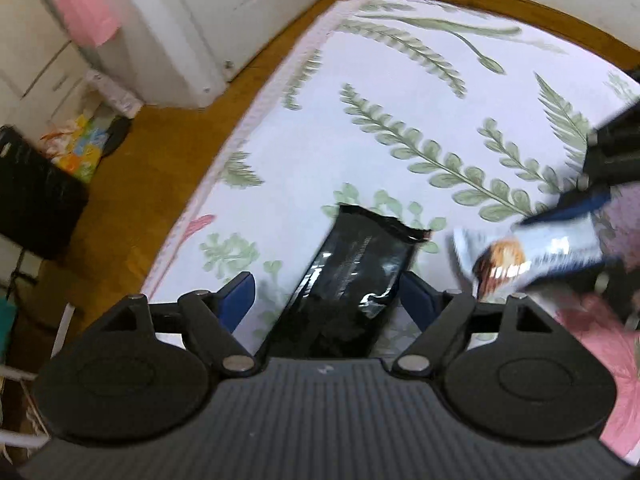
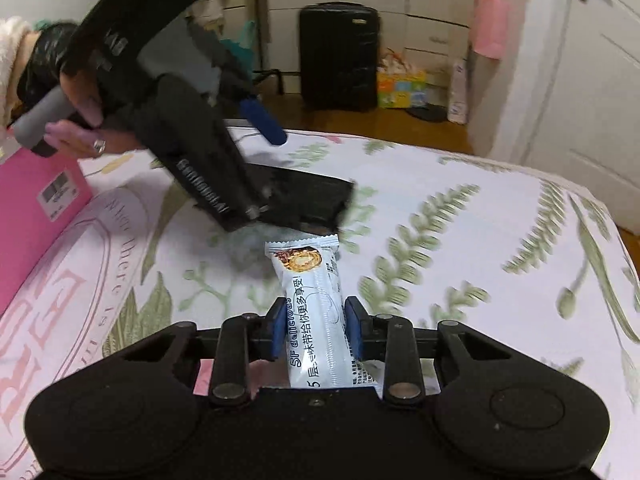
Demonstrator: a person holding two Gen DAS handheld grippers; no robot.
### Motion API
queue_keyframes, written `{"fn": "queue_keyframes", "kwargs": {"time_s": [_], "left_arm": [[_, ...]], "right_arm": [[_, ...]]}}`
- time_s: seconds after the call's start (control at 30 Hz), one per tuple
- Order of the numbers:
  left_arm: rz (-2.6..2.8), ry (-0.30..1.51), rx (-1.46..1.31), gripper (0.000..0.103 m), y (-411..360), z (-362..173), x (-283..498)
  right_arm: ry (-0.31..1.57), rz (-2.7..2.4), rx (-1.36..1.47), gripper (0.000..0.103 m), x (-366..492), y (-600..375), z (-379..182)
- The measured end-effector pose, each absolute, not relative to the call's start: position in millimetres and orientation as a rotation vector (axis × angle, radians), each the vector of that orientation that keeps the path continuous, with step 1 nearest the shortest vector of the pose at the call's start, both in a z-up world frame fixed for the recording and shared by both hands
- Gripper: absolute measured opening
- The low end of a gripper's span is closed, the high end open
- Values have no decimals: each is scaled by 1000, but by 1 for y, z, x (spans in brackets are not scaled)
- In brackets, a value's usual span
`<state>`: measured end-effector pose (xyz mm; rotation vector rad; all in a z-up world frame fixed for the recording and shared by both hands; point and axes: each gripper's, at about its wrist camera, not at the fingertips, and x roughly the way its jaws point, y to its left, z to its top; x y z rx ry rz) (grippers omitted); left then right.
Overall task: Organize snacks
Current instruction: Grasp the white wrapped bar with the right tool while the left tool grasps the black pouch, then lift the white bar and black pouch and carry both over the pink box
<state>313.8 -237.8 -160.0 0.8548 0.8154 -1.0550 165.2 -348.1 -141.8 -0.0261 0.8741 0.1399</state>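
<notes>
On my left gripper (image 1: 324, 292) the blue pads (image 1: 236, 300) stand wide apart, released; a black snack packet (image 1: 352, 280) lies lengthwise between them on the bedsheet (image 1: 400, 92), and I see clear gaps of sheet on both sides of it, so the pads do not press on it. From the right wrist view that same gripper (image 2: 256, 184) hangs tilted down over the black packet (image 2: 316, 200), a person's hand (image 2: 84, 120) wrapped around its grey handle (image 2: 40, 120); one blue finger (image 2: 264, 120) shows clearly, the other is hidden behind the body.

My right gripper (image 2: 312, 328) is clenched on a white snack bar (image 2: 316, 312); both blue pads bear against its sides about halfway along, and its far end, printed with a nut picture, juts forward just short of the black packet; whether the two wrappers touch I cannot tell. The left wrist view confirms the hold: the white bar (image 1: 532, 252) sticks out from the right gripper (image 1: 592, 240) at the frame's right edge, blurred, just beside the black packet.

Sheet: white with green fern print and a pink lettered emblem; it covers the working surface. A pink box (image 2: 36, 208) sits at its left edge in the right wrist view; a black suitcase (image 2: 340, 56) stands on the wooden floor (image 1: 132, 184) beyond, with a colourful bag (image 2: 400, 88) beside it.
</notes>
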Motion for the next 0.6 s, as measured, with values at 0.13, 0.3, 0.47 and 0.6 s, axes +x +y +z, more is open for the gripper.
{"fn": "queue_keyframes", "kwargs": {"time_s": [0.13,0.3,0.47,0.6], "left_arm": [[-1063,829,853,85,-243,-172,309],[-1022,868,812,63,-241,-169,307],[-951,877,853,62,-241,-165,289],[-879,924,822,62,-236,-159,277]], "right_arm": [[893,86,9,35,159,-366,-140],[911,54,44,35,151,-376,-145],[856,30,112,35,140,-380,-152],[855,-21,156,34,140,-378,-149]]}}
